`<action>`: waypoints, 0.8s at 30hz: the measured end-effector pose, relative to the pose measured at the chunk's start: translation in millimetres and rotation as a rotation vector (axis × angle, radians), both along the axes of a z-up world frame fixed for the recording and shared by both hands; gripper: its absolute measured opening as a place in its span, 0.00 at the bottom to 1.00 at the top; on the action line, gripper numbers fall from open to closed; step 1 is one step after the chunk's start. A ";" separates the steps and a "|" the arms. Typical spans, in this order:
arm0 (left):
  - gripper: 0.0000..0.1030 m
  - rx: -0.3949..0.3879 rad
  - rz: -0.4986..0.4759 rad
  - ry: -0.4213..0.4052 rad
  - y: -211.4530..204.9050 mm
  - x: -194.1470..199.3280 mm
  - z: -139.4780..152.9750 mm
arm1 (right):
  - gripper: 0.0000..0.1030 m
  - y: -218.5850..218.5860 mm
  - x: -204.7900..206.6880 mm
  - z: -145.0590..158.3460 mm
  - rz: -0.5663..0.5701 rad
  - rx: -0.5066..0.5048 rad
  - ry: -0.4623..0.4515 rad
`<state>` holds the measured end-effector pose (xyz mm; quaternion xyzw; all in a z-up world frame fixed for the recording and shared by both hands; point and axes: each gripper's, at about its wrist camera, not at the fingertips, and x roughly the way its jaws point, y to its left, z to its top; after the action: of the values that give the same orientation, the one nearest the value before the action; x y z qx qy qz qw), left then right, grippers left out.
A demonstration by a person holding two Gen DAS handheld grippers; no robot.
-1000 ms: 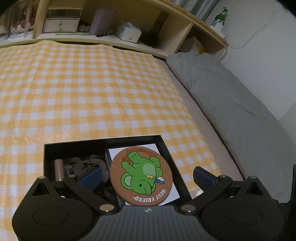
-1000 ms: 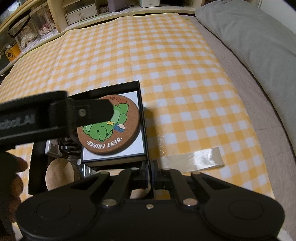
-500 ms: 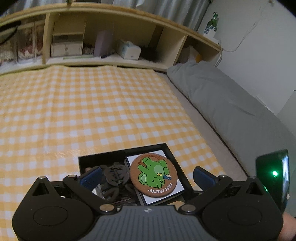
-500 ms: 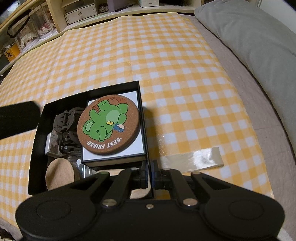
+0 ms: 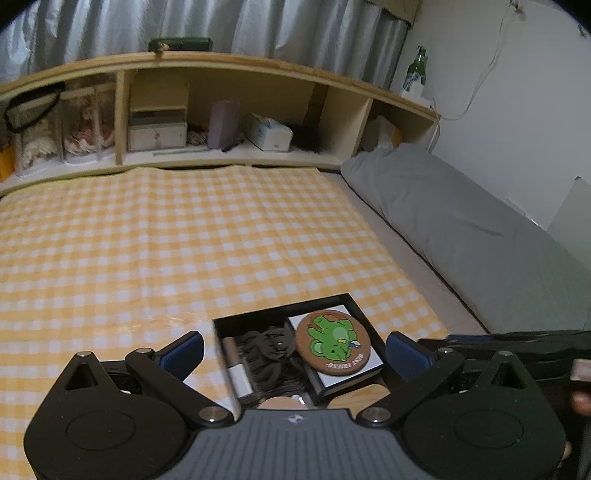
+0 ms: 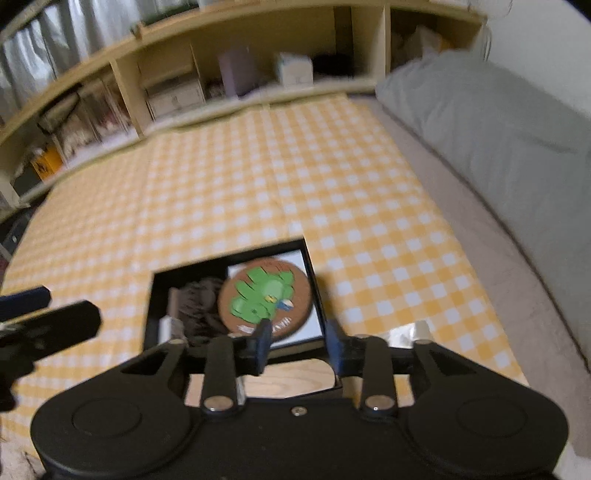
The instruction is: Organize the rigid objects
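A home bedroom: a bed (image 5: 399, 236) spread with a yellow-and-white checked cloth (image 5: 166, 240), a grey pillow (image 5: 461, 225) along its side, a wooden headboard shelf (image 5: 229, 74) holding a tissue box (image 5: 267, 132), small drawers (image 5: 157, 129) and keepsakes, and silver curtains (image 5: 221, 26) behind

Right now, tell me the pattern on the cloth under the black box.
Yellow-and-white checks on the cloth, clearest in the left wrist view.
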<state>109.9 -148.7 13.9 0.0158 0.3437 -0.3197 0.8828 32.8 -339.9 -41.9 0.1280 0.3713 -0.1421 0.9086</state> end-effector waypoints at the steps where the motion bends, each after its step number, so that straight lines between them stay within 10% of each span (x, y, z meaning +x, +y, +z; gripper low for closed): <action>1: 1.00 -0.003 0.001 -0.008 5.4 -3.2 2.6 | 0.40 5.3 -6.7 6.6 0.001 -0.013 -0.017; 24: 1.00 0.016 0.048 -0.125 96.8 -61.0 -3.2 | 0.99 79.6 -129.6 25.7 -0.149 -0.196 -0.224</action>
<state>49.0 -51.9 10.7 0.0347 0.2908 -0.2942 0.9098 -96.8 -260.3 -16.3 0.0812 0.2417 -0.2296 0.9393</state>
